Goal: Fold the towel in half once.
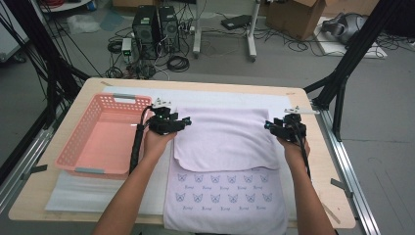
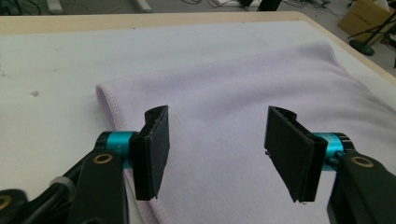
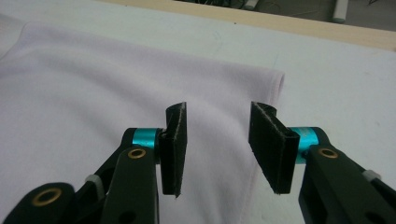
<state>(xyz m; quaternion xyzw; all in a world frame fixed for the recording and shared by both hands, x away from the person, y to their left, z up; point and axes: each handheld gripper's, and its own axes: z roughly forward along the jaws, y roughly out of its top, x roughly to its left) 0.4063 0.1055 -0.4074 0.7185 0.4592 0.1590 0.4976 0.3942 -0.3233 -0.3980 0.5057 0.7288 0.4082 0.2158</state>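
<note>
A pale lilac towel (image 1: 225, 142) lies on the white mat, its far half folded back over the near part, which shows small printed dog faces (image 1: 222, 188). My left gripper (image 1: 182, 121) hovers at the fold's left edge, jaws wide open over the towel (image 2: 243, 116) with nothing between them. At the right edge of the fold, my right gripper (image 1: 270, 126) is also open above the towel (image 3: 93, 93), its hem running under the jaws.
A pink plastic basket (image 1: 78, 142) stands empty at the left of the table, close to my left hand. The white mat (image 1: 205, 95) covers most of the wooden tabletop (image 1: 337, 161). Cables, computer cases and a cardboard box sit on the floor beyond.
</note>
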